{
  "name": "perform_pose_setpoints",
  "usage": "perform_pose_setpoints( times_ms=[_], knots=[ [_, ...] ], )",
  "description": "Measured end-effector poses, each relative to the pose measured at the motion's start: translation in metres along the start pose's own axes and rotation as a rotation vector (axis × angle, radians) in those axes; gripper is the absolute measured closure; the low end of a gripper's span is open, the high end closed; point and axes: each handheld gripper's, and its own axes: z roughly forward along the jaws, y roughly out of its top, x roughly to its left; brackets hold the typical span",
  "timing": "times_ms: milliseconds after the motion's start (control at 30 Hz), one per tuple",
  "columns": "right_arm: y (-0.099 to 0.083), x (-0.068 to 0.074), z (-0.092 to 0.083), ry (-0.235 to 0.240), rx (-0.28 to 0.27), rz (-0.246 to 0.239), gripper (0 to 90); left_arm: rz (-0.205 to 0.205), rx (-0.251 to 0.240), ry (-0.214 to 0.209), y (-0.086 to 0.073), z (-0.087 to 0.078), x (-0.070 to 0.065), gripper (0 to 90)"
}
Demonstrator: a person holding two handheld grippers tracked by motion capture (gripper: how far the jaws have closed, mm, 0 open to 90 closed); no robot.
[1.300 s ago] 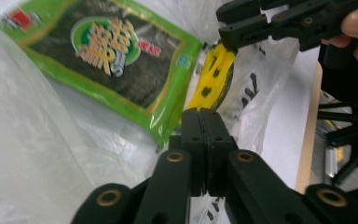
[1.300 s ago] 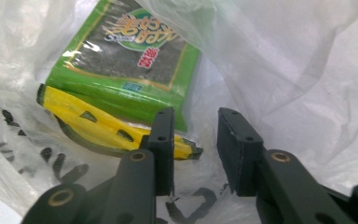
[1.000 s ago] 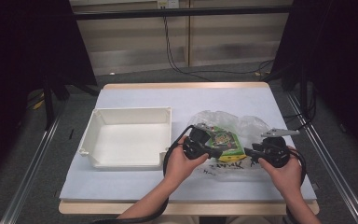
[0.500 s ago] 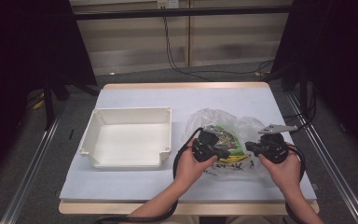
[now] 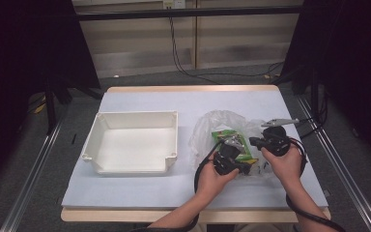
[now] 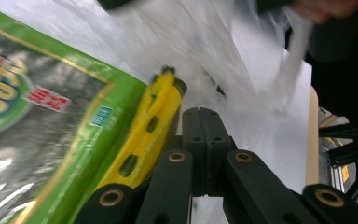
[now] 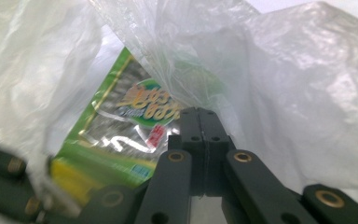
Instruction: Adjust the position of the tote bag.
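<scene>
Plastic bag [image 5: 222, 126]: clear and crumpled, it is seen lying on the right half of the table, its thin film gathered between both grippers, apparently so that its mouth can be pulled apart.
Snack packet [image 5: 232, 141]: green with a yellow edge, it is lodged inside the bag, near the front of the table; it is judged to be the thing being freed from, or packed into, the film.
Left gripper [image 5: 244, 168]: it is held low at the bag's near edge. In the left gripper view its jaws are seen shut tight against each other just beside the packet's yellow edge [image 6: 142, 140]; whether a fold of film is pinched between them cannot be told.
Right gripper [image 5: 252, 141]: it is held at the bag's right side, and its jaws have just been closing and now meet. In the right gripper view the film [image 7: 284, 79] drapes over the jaw tips, but a pinch cannot be confirmed.
White tray [image 5: 99, 133]: empty, it is set well apart to the left, presumably kept ready as the place for the contents.
Table [image 5: 140, 186]: it is covered in a pale sheet, and the bag and tray are carried side by side on it.
</scene>
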Motion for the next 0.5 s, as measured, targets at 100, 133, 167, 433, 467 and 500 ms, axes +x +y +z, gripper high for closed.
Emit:
perform_pose_setpoints(
  times_ms=[100,133,167,433,467,500],
  knots=[
    [0.005,-0.009,0.008,-0.022,0.010,-0.003,89.4,-0.007,0.026,-0.020,-0.006,0.010,-0.002,90.0],
    [0.007,-0.011,0.011,-0.025,0.007,0.006,89.4,0.007,0.057,-0.009,-0.007,0.011,-0.002,90.0],
    [0.008,-0.015,0.013,-0.025,0.012,0.011,89.5,0.008,0.068,-0.005,-0.008,0.012,-0.002,90.0],
    [0.017,-0.031,0.037,-0.018,0.036,0.042,89.1,0.001,0.078,-0.054,-0.014,0.015,0.001,90.0],
    [0.019,-0.032,0.040,-0.029,0.047,0.042,89.1,0.002,0.082,-0.057,-0.015,0.014,0.001,90.0],
    [0.020,-0.034,0.044,-0.034,0.054,0.048,89.1,0.005,0.092,-0.052,-0.015,0.013,0.001,90.0]
  ],
)
